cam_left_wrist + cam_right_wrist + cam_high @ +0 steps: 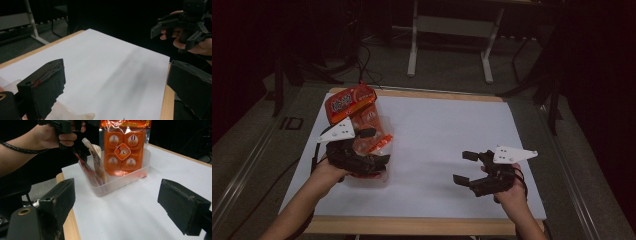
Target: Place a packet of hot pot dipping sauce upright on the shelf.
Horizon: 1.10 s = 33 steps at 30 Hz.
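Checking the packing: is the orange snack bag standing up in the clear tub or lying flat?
Standing up. In the right gripper view the orange snack bag rises above the rim of the clear tub, its lower edge inside.

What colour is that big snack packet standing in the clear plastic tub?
Orange, with white round labels on the portions inside the big snack packet; the right gripper view shows it best.

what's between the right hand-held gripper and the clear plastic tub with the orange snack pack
Nothing: only bare white sheet lies between the right hand-held gripper and the clear plastic tub holding the orange snack pack, as the high view and right gripper view show.
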Motion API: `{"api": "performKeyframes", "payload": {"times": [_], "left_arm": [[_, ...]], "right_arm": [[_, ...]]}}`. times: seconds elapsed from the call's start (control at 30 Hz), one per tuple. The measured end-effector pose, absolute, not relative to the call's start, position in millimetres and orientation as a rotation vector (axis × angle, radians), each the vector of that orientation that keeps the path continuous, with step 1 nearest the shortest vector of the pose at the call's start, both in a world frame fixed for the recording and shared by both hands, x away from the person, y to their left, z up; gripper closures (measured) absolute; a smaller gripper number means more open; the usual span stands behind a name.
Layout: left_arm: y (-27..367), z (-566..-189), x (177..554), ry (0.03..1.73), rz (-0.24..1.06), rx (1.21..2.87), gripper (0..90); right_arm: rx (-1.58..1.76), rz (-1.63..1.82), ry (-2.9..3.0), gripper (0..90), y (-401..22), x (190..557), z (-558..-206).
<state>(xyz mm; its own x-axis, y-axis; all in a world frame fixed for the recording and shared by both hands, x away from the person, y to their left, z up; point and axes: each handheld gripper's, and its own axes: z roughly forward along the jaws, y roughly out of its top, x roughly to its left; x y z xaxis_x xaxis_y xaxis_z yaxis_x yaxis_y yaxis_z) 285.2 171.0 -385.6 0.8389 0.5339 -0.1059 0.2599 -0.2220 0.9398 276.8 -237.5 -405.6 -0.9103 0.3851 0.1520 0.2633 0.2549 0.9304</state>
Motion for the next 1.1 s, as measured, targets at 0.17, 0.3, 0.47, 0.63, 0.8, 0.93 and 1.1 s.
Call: {"api": "performKeyframes", "payload": {"times": [0.17,0.3,0.47,0.63,0.8,0.93,1.1], "left_arm": [[160,-382,283,0.598,0.272,1.811,2.5],[147,-381,277,0.552,0.246,1.819,2.7],[131,-378,267,0.503,0.239,1.828,3.6],[119,-376,258,0.455,0.222,1.827,3.6],[108,-377,248,0.413,0.207,1.847,3.6],[101,-380,240,0.387,0.185,1.844,3.6],[92,-389,231,0.352,0.151,1.856,3.6]], "right_arm": [[0.622,1.742,2.399,14.4,-238,277,-406],[0.626,1.736,2.397,14.4,-240,276,-406],[0.635,1.733,2.392,14.4,-241,275,-406],[0.641,1.73,2.391,14.4,-243,274,-408],[0.651,1.728,2.391,14.4,-244,272,-411],[0.66,1.729,2.389,14.4,-246,271,-413],[0.67,1.728,2.393,14.4,-247,270,-416]]}}
